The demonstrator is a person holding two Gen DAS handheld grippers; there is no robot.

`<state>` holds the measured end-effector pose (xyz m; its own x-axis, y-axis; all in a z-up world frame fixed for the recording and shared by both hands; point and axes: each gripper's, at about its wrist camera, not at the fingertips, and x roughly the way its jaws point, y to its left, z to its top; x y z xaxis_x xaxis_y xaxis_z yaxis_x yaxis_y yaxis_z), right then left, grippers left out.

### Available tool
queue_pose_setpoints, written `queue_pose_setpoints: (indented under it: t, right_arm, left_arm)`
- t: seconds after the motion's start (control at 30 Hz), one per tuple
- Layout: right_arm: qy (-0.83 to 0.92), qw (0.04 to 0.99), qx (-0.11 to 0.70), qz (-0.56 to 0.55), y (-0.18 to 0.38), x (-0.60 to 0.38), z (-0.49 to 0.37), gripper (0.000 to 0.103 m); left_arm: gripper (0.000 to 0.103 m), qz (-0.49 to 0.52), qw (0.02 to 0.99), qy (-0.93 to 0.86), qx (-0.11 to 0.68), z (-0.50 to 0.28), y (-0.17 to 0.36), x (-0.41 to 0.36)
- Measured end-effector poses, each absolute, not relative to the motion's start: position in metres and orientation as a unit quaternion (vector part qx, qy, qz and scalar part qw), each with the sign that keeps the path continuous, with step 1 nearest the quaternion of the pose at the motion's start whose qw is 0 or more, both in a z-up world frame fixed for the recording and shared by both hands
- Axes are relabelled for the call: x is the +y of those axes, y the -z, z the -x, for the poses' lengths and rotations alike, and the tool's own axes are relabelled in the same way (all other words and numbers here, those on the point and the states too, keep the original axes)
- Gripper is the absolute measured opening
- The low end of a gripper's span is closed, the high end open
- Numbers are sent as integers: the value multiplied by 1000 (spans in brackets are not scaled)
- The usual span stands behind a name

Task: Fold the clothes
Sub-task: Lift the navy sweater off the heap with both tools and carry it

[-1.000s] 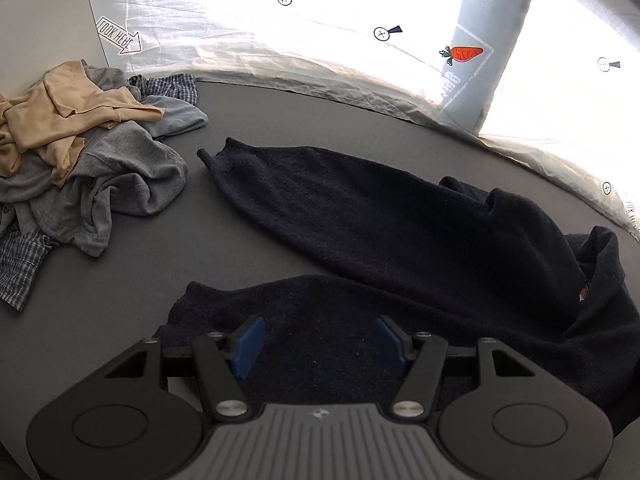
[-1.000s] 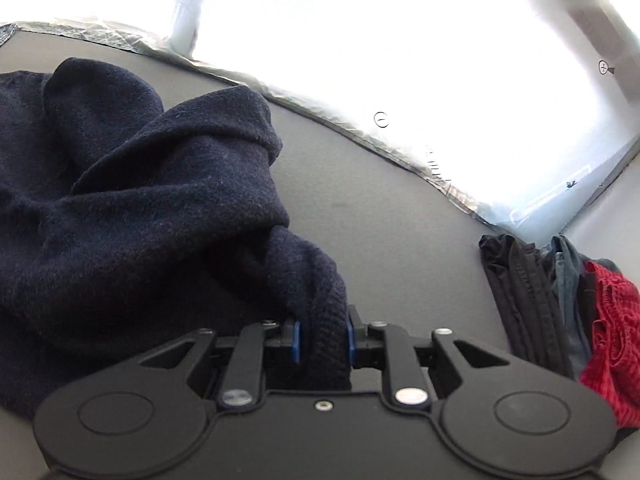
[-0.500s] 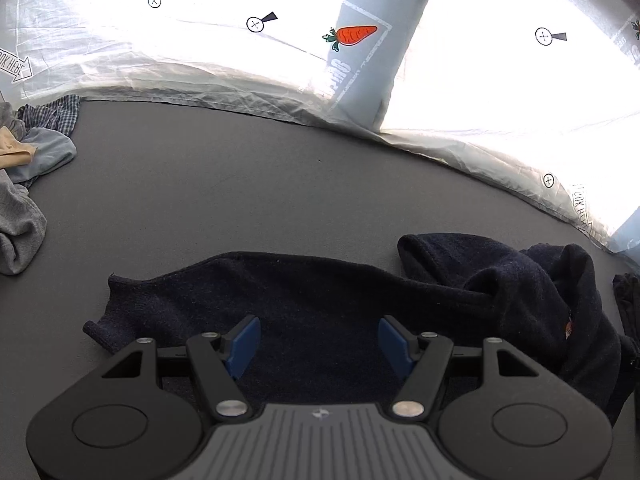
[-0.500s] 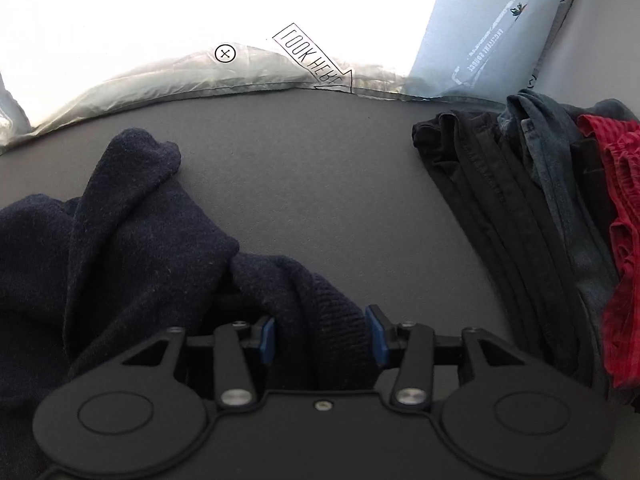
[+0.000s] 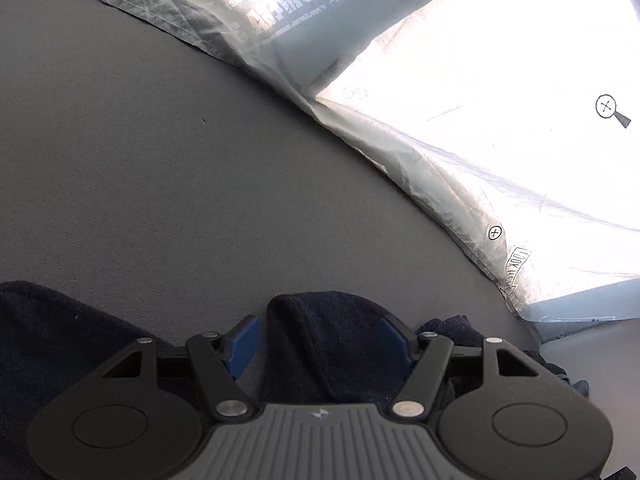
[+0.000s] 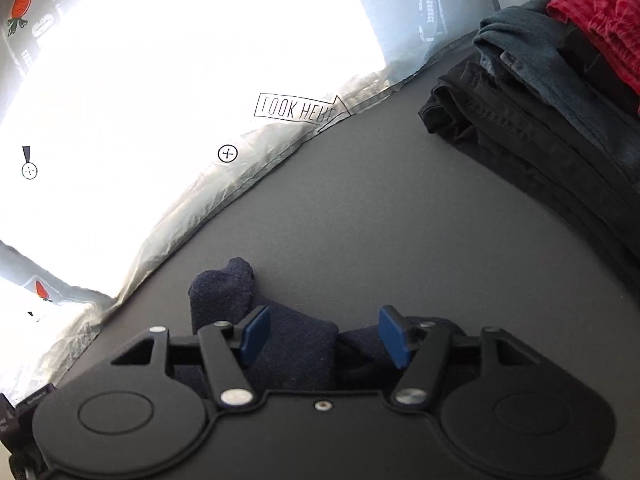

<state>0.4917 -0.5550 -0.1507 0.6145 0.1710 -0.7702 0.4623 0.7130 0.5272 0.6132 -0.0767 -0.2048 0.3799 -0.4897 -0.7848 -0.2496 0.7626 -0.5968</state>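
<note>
L claw (image 5: 320,344) spread wide, low, pointing fwd; R claw (image 6: 324,334) likewise wide apart, gripping nothing.

I see a plain grey surface (image 6: 392,216) carrying a dark navy knit garment (image 6: 296,344) bunched between and just behind my fingers (image 6: 254,334), and a stack of folded dark and red clothes (image 6: 540,92) well beyond them to the right.

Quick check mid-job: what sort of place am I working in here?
Probably a staged data-collection setup, not a home: a grey table, a backlit sheet printed with a "LOOK HERE" arrow and target marks, and a stack of folded clothes.
</note>
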Motion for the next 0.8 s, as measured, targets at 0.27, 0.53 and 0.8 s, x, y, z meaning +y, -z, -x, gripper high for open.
queue_pose_setpoints:
  t: [0.27, 0.53, 0.8]
  right_arm:
    - [20, 746, 455, -485, 204, -539, -592, 61]
    - [1, 731, 522, -440, 232, -509, -660, 61]
    - [9, 723, 452, -522, 236, -515, -648, 16]
  left_arm:
    - [66, 440, 665, 50, 601, -643, 247, -78]
    - [68, 430, 622, 55, 652, -667, 266, -91]
    - [5, 433, 614, 29, 659, -681, 267, -92]
